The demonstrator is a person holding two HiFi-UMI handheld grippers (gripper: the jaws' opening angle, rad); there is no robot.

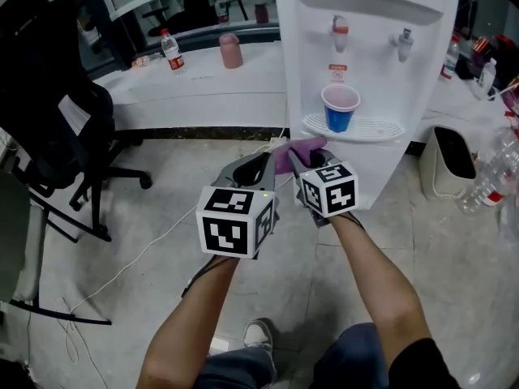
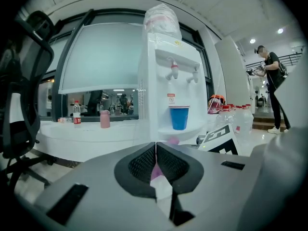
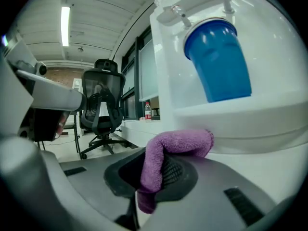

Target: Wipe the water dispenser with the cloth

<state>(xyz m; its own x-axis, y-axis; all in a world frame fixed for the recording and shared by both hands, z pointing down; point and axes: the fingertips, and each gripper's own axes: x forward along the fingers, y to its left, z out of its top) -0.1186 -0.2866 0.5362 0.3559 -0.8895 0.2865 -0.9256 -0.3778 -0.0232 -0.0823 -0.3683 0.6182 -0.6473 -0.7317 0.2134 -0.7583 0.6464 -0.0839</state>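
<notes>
The dispenser (image 1: 422, 63) is taken as the landmark. The right gripper (image 1: 312, 159) is held just before its lower front, below the drip tray (image 1: 381, 128). Its jaws are clamped on the cloth (image 1: 292, 151). In the right gripper view the cloth (image 3: 178, 146) is seen folded up out of the right gripper (image 3: 154, 162) and bent over toward the dispenser. Its rounded end lies right under the tray's front edge (image 3: 250, 117); contact with that edge cannot be confirmed. A blue cup (image 1: 339, 108) is stood on the tray under the left tap, close to the tray's rim, so little room is left above the cloth.

The left gripper (image 1: 266, 163) is held beside the right one, on the side away from the dispenser's middle, with its tip near the cloth's free end. In the left gripper view its jaws (image 2: 156, 146) are seen brought together at the tips. A purple sliver is shown in the slit behind them, and whether any cloth is pinched there cannot be told.

Bare floor is left open before the dispenser. It is bounded by a chair (image 1: 49, 120) well off to the dispenser's left and a bin (image 1: 450, 164) just beside its right edge, with bottles (image 1: 495, 177) past the bin. A cable (image 1: 146, 254) is trailed over the floor from the dispenser's foot toward the chair.
</notes>
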